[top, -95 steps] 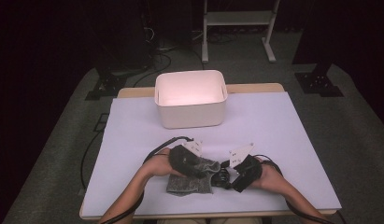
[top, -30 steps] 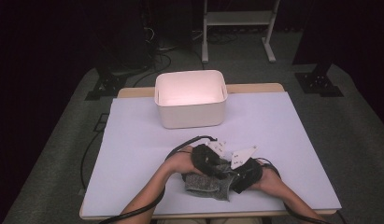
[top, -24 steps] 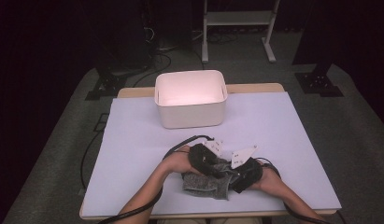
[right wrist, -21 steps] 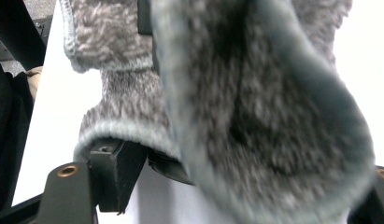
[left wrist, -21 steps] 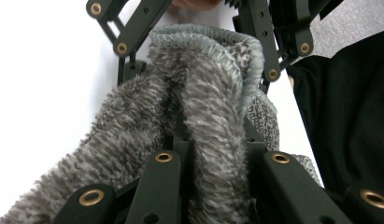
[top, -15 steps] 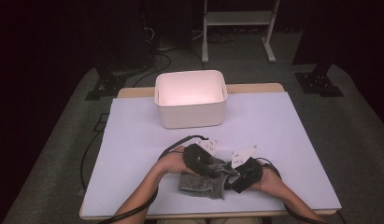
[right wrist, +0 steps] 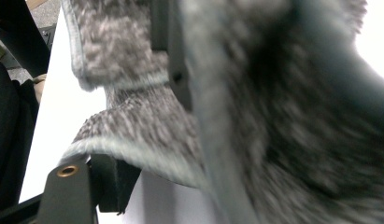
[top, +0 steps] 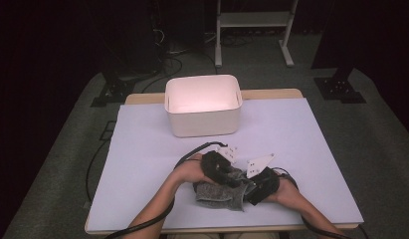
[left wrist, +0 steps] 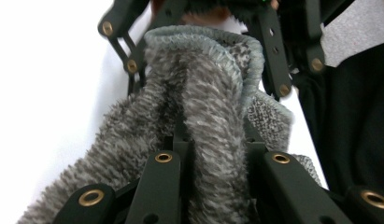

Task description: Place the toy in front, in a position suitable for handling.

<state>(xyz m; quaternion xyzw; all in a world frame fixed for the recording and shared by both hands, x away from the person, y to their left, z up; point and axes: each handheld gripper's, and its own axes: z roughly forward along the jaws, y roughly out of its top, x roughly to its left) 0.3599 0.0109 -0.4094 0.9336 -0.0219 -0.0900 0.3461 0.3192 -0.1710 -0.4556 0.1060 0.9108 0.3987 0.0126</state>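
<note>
Two claws meet over a grey fuzzy cloth [top: 219, 191] near the surface's [top: 142, 149] front edge. The left claw [top: 231, 179] sits at the cloth's eleven o'clock, clamped on a fold of it. The right claw [top: 249, 191], at three o'clock, has its jaws wide apart inside the cloth's folds.

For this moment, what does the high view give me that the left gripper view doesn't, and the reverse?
High view alone: the white bin at the table's far side, and both forearms. Left gripper view alone: the left gripper pinching a fold of the fuzzy grey cloth, and its hemmed edge up close. Both: the cloth and the right gripper at it.
</note>
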